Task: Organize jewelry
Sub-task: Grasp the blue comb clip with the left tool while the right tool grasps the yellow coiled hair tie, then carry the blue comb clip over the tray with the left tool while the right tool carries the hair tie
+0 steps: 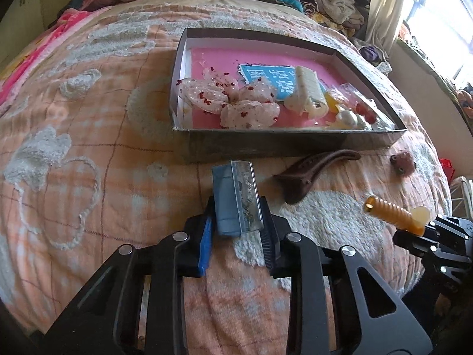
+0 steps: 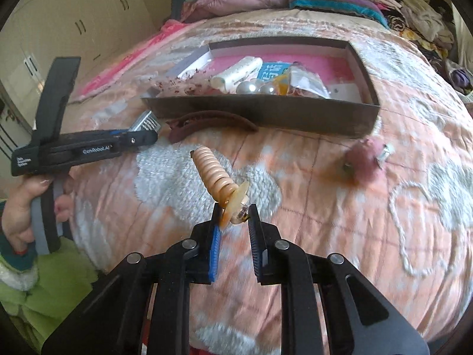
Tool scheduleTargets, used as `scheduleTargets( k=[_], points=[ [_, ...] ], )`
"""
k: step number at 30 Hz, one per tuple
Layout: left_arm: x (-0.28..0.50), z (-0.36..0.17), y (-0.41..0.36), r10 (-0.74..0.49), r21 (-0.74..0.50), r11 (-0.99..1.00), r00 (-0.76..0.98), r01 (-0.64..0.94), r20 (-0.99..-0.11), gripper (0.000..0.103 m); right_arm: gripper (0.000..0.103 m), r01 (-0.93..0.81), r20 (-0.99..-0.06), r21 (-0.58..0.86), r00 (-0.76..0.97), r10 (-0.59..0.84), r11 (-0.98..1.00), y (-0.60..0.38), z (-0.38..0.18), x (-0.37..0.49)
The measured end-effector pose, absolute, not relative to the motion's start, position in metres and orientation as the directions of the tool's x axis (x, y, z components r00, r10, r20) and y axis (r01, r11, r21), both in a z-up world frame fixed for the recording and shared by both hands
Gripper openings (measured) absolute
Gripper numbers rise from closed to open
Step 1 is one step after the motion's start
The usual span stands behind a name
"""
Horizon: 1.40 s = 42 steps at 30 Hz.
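Observation:
In the left wrist view my left gripper [image 1: 238,211] is shut on a small clear-and-blue case [image 1: 236,198], held on edge just in front of the dark tray [image 1: 295,145]. The right wrist view shows that same gripper [image 2: 147,137] and case [image 2: 145,122] at the left. My right gripper [image 2: 235,214] is shut on the flat end of an amber spiral hair coil [image 2: 211,170], which sticks up above the quilt. From the left wrist view, coil [image 1: 387,211] and right gripper [image 1: 425,230] are at the far right. The pink-lined tray [image 2: 266,112] holds pearls, packets and a white roll.
A brown hair claw [image 1: 313,174] [image 2: 207,122] lies against the tray's near wall. A fuzzy reddish clip [image 1: 402,162] [image 2: 366,159] sits right of it on the peach quilt. Piled bedding lines the far edge. A hand [image 2: 17,222] grips the left handle.

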<state>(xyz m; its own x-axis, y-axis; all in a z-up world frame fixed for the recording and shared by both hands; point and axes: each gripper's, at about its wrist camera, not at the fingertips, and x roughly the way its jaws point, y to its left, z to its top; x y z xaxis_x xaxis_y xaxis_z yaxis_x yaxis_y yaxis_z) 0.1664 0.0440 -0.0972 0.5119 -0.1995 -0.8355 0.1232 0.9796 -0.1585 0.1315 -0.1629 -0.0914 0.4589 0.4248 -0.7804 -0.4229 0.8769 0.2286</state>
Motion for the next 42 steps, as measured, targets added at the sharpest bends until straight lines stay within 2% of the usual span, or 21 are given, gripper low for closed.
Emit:
scheduleTargets(
  k=[13,21,33,42],
  points=[
    [0.114,-0.062,0.015,-0.269,-0.168,0.959,0.543,0.228,-0.795,0.020,0.017,-0.410,-0.716,0.214,0.552,0.427,0.887,-0.189,-0.051,0.095],
    [0.109,-0.027,-0.008,-0.297,-0.155,0.947,0.585,0.280,-0.755,0.020,0.017,-0.349,-0.672,0.223,0.621,0.403,0.910,-0.219,-0.026,0.089],
    [0.143,0.004,-0.043,-0.329,-0.126,0.929,0.620,0.348,-0.712,0.020,0.017,-0.295,-0.627,0.199,0.694,0.352,0.935,-0.242,0.004,0.116],
    [0.191,-0.001,-0.048,-0.306,-0.113,0.937,0.621,0.330,-0.721,0.020,0.017,-0.252,-0.650,0.179,0.696,0.306,0.951,-0.245,0.004,0.167]
  ],
)
